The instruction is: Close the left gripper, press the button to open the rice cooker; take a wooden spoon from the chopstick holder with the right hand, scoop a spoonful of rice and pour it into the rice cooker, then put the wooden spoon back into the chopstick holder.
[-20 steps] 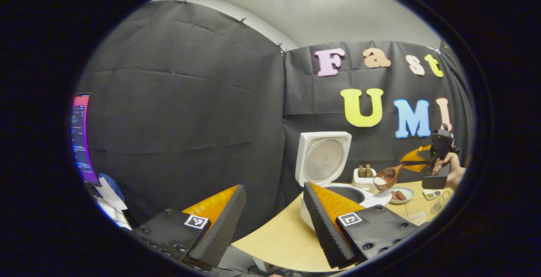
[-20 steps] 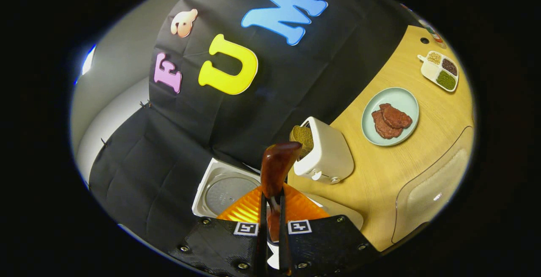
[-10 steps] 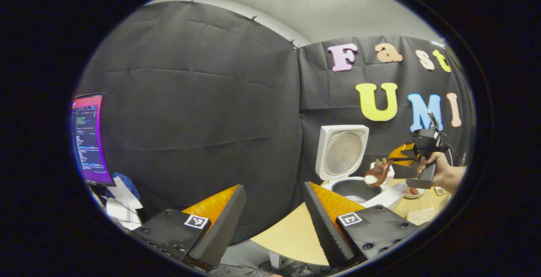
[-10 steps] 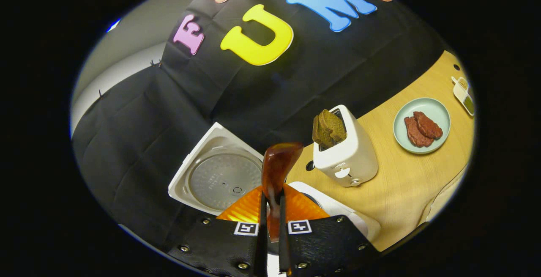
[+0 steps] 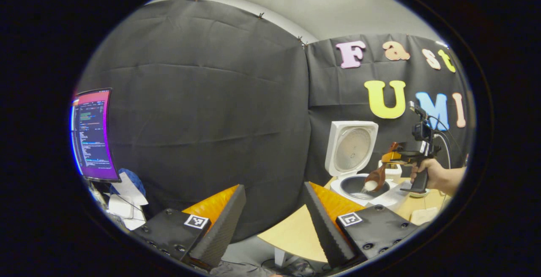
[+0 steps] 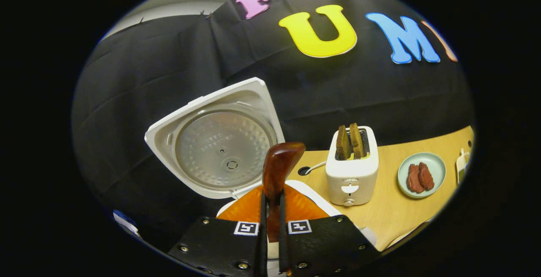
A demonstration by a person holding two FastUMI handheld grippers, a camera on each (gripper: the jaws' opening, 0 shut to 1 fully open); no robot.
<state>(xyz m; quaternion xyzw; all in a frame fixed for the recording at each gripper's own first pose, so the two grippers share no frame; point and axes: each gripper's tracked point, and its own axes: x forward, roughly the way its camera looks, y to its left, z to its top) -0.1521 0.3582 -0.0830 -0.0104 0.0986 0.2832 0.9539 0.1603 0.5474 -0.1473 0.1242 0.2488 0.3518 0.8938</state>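
The white rice cooker (image 5: 353, 148) stands open with its lid upright, and its dark inner pot (image 5: 359, 187) shows below. In the left gripper view, my right gripper (image 5: 395, 157), held by a hand (image 5: 427, 173), holds the brown wooden spoon (image 5: 374, 179) tilted down over the pot, with white rice in its bowl. In the right gripper view, my right gripper (image 6: 271, 198) is shut on the spoon (image 6: 279, 167), in front of the cooker lid (image 6: 219, 141). My left gripper (image 5: 274, 185) is open and holds nothing, off the table's left end.
A white toaster (image 6: 351, 173) with two bread slices stands right of the cooker on the wooden table (image 6: 389, 213). Further right sit a pale green plate (image 6: 435, 167) of meat and a small tray (image 6: 460, 167). A lit monitor (image 5: 91, 135) stands far left.
The right gripper carried the rice-filled spoon left, from near the plate to over the cooker's pot, and tipped it down. The left gripper stayed open while its view swung left.
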